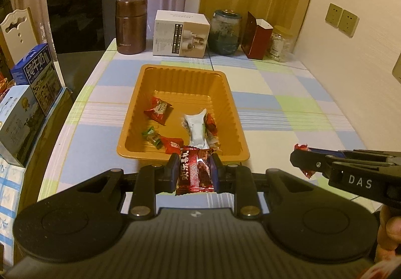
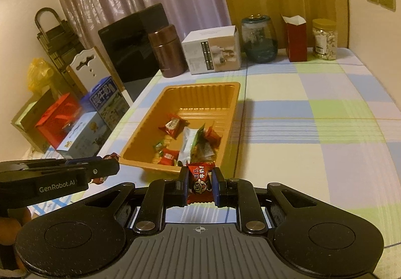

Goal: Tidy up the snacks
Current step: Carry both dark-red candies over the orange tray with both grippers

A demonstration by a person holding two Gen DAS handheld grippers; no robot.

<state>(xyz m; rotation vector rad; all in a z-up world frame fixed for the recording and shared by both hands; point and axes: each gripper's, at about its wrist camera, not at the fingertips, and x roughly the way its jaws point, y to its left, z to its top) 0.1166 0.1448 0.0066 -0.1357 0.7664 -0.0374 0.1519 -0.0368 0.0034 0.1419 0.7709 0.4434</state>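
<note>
Left tongs (image 1: pixel 195 170) were clamped on a dark red foil candy (image 1: pixel 195 170), pads on its two long edges, its long axis running along the fingers toward the tray (image 1: pixel 233 113). The tray's near rim sat just ahead of and below those tips, so the candy's front end already overlapped the rim in the left wrist view; drop point lay straight ahead, no sideways shift needed, I'd say.

The tray stood lengthwise away from both hands on the checked table (image 1: pixel 288 113), with several wrapped snacks already lying in its near half: red packs, a green one, a white sachet (image 1: pixel 198 128).

Right tongs (image 2: pixel 200 181) were clenched on a red milk candy (image 2: pixel 200 180), also held across its width, long axis forward. From that side the tray lay ahead and to the left, near rim just past the tips.

Both hands were about level with each other at the near rim; the left one was better lined up with the tray's long axis. Risk: the two tongs crowding the same near corner.
</note>
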